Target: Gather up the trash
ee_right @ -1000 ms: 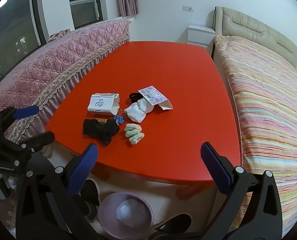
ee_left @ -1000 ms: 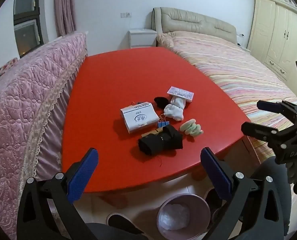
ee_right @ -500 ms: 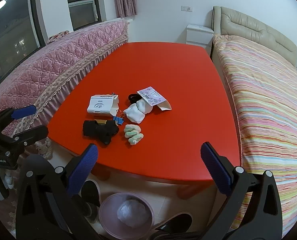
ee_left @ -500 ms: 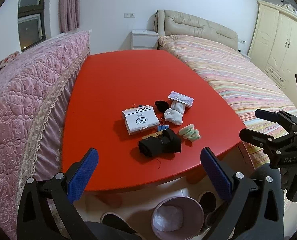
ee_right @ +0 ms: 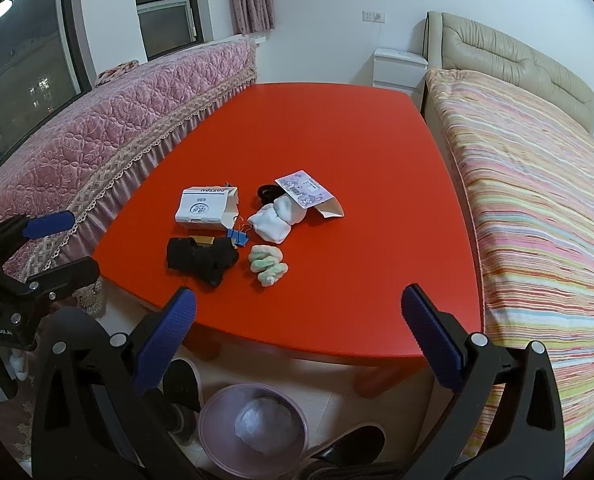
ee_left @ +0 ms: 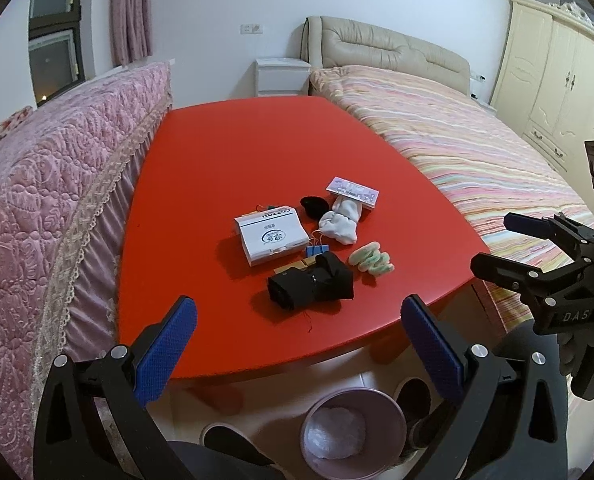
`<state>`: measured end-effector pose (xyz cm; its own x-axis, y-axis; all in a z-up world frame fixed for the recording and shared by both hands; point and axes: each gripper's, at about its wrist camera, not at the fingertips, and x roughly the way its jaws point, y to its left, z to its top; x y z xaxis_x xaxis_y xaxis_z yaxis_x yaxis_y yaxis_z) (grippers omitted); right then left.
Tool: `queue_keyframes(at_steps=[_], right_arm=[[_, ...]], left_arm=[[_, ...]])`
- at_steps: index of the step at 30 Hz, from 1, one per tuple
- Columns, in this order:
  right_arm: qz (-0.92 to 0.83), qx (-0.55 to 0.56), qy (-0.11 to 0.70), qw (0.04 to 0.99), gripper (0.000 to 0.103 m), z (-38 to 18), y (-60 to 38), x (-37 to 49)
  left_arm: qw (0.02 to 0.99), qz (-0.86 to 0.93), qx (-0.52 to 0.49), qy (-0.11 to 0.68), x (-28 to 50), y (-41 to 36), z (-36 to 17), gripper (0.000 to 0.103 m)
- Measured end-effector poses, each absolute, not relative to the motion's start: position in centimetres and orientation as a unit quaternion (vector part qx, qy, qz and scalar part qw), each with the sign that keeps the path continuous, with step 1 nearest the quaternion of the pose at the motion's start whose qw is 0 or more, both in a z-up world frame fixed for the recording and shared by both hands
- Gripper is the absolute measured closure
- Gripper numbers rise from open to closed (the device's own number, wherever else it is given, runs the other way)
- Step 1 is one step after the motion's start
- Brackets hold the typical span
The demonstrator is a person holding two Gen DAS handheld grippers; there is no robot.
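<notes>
Small items lie together on the red table (ee_left: 225,160): a white carton (ee_left: 271,234) (ee_right: 207,210), a black cloth bundle (ee_left: 311,284) (ee_right: 201,258), a white sock (ee_left: 341,220) (ee_right: 277,218), a green-white scrunchie (ee_left: 371,260) (ee_right: 267,266), a pink printed card (ee_left: 351,191) (ee_right: 305,190), blue binder clips (ee_left: 317,249) and a black hair tie (ee_left: 313,205). A pink trash bin (ee_left: 353,428) (ee_right: 253,424) with crumpled plastic stands on the floor below the near table edge. My left gripper (ee_left: 297,356) and right gripper (ee_right: 297,344) are open and empty, held back from the table, above the bin.
A pink quilted sofa (ee_left: 37,200) runs along the table's left side. A striped bed (ee_right: 537,200) lies on the right, a white nightstand (ee_left: 283,76) behind the table, a cream wardrobe (ee_left: 557,80) at far right. Dark slippers (ee_right: 181,380) lie by the bin.
Both grippers have drawn back and risen slightly, so the table sits lower and farther in both views. The items on the table have not moved. Both grippers stay open.
</notes>
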<state>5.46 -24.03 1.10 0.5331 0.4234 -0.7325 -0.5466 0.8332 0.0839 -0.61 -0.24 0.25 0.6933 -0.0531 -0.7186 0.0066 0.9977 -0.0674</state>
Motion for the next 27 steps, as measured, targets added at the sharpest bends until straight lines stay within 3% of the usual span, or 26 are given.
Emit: queue_keyframes(at_steps=[27], right_arm=[[0.283, -0.082, 0.402, 0.867, 0.003, 0.61, -23.61, 5.21]], left_arm=[[0.920, -0.010, -0.027, 0.392, -0.64, -0.37, 0.23, 0.006]])
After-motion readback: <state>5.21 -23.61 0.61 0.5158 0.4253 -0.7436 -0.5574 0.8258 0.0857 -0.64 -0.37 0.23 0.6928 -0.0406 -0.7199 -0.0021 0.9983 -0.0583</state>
